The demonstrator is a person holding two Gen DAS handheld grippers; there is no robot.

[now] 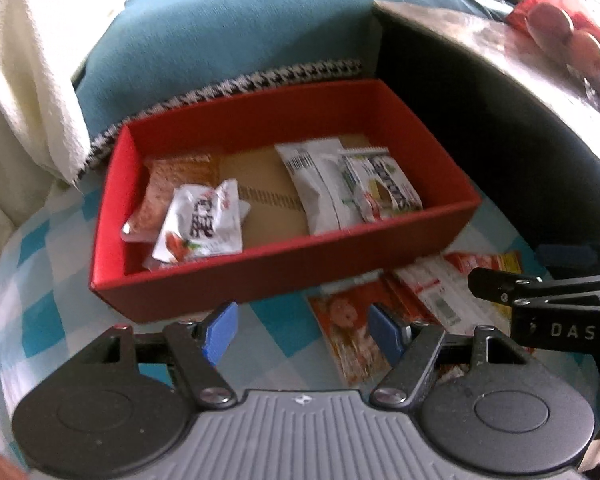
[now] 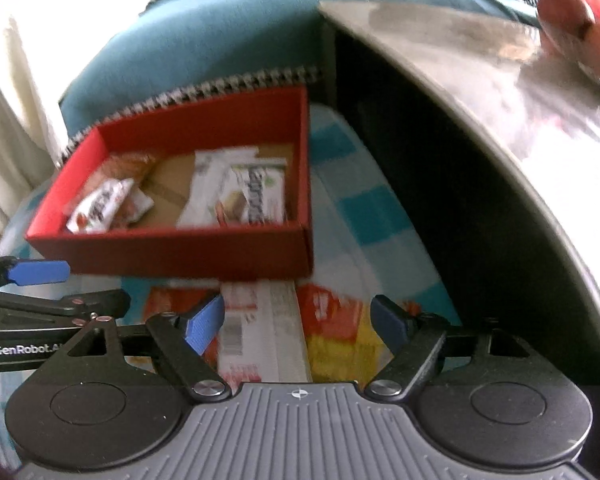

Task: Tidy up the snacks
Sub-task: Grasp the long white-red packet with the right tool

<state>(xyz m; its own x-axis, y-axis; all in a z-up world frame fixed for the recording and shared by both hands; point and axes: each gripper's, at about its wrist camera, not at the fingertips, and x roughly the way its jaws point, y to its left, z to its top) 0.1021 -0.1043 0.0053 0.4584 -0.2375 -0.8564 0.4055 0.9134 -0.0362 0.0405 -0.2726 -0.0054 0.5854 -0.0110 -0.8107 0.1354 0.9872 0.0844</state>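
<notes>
The left gripper [image 1: 300, 330] is being held with its blue pads apart and nothing between them, tilted down over the checked cloth [image 1: 40, 264]. Just ahead of its right pad, an orange snack packet [image 1: 346, 334] is lying flat on the cloth, probably the next item to be picked up, since the open jaws are being lined up beside it.

The right gripper [image 2: 300, 322] is likewise being carried open and empty. Directly below and between its pads, a white packet with a barcode [image 2: 256, 328] is lying beside a red and yellow packet [image 2: 336, 332]; the wide stance is judged to be in preparation for straddling one of them.

Just beyond both grippers, the red box [image 1: 260, 280] is being kept with its near wall close to the loose packets, so that each transfer stays short. Inside it, snacks are already being grouped: on the side ahead of the left gripper, a white sachet with red print [image 1: 200, 224] is resting on an orange-brown packet [image 1: 172, 184]; on the far right side, white wafer packets [image 1: 340, 184] are lying together. Bare cardboard is being left between the two groups.

Further out, beyond the box, a teal cushion [image 1: 228, 48] is visible, and to the right a grey table top [image 1: 480, 36].
</notes>
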